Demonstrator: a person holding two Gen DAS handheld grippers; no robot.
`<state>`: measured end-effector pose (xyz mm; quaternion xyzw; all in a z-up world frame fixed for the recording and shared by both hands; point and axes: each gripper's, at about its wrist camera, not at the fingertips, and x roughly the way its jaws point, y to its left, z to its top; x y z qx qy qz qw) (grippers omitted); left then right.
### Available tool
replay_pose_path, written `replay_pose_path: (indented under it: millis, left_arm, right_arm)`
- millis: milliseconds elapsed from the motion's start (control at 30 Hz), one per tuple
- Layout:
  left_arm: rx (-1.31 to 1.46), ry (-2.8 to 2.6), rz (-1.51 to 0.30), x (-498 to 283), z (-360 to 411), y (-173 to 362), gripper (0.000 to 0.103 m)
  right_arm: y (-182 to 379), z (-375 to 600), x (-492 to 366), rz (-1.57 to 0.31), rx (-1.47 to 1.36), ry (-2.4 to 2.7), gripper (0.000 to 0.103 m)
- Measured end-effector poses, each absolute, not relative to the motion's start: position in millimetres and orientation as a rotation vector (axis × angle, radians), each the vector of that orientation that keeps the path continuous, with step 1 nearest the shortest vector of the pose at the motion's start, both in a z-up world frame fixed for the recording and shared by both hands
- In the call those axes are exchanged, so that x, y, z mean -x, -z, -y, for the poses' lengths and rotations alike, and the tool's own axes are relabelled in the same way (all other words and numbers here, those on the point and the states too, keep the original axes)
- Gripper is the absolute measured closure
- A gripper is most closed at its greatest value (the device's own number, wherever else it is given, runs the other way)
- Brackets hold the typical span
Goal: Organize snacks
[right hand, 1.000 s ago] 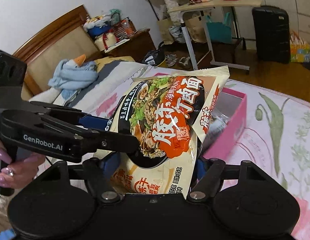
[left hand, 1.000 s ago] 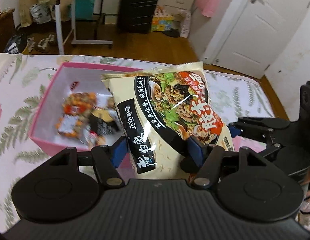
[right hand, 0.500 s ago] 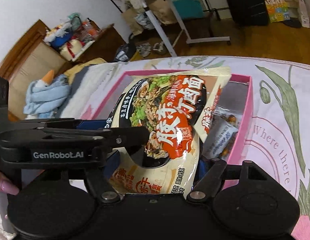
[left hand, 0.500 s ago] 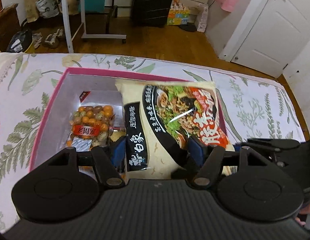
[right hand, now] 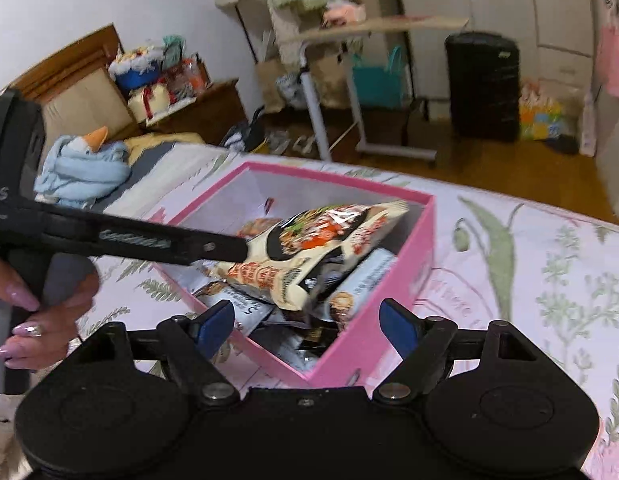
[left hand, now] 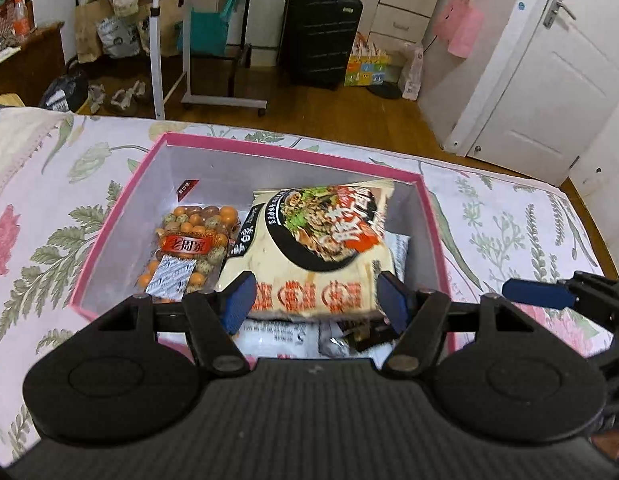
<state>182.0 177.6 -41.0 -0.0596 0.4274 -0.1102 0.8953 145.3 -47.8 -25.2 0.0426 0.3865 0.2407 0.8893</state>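
Right tool (right hand: 307, 322): jaws spread and empty; they have just been opening, and the noodle pack (right hand: 309, 256) that sat between them a second ago now lies ahead of the pads, untouched by them.
Left tool (left hand: 313, 300): blue pads on either side of the pack's near end; it looks pinched there, though blur makes the contact hard to read. A hand (right hand: 37, 312) grips its handle.
Change: a second ago both tools held the pack upright above the box (left hand: 293, 152); now it has tipped flat and sunk inside, resting on other packets.
Meaning: judged from this, the pack is delivered; only the left tool's letting go seems left for this item.
Place: the box sits on the bed (left hand: 49, 200), toward its foot edge; the pack fills the box's right half, with the egg bag (left hand: 189, 248) beside it on the left.
Pack: glossy crinkled film, pillow-shaped, cream with a black bowl picture and red lettering.
Egg bag: clear plastic, lumpy with round speckled and orange pieces.
Box: stiff card, pink outside, pale grey inside, rectangular, open top.
Bed: soft floral sheet, pale pink with green leaves.
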Motion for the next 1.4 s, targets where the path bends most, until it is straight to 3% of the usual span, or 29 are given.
replay_pose_path:
  millis: [800,1067,1400]
  left_arm:
    - [0.036,0.35,-0.806,-66.4,-99.3,-36.5,0.036]
    - [0.042,0.337,-0.888,-47.9,-76.1,-36.3,0.034]
    - [-0.014,0.315,-0.864,-28.8,-52.9,-32.9,0.03]
  right_arm:
    - [-30.3,130.8,-56.0,-0.641,-0.085,-0.157,0.019]
    - [-42.8,143.8,-26.3,-0.656,-0.055,-0.072,0.019]
    - [-44.5,148.8,-0.7,-0.641,-0.034,-0.047,0.019]
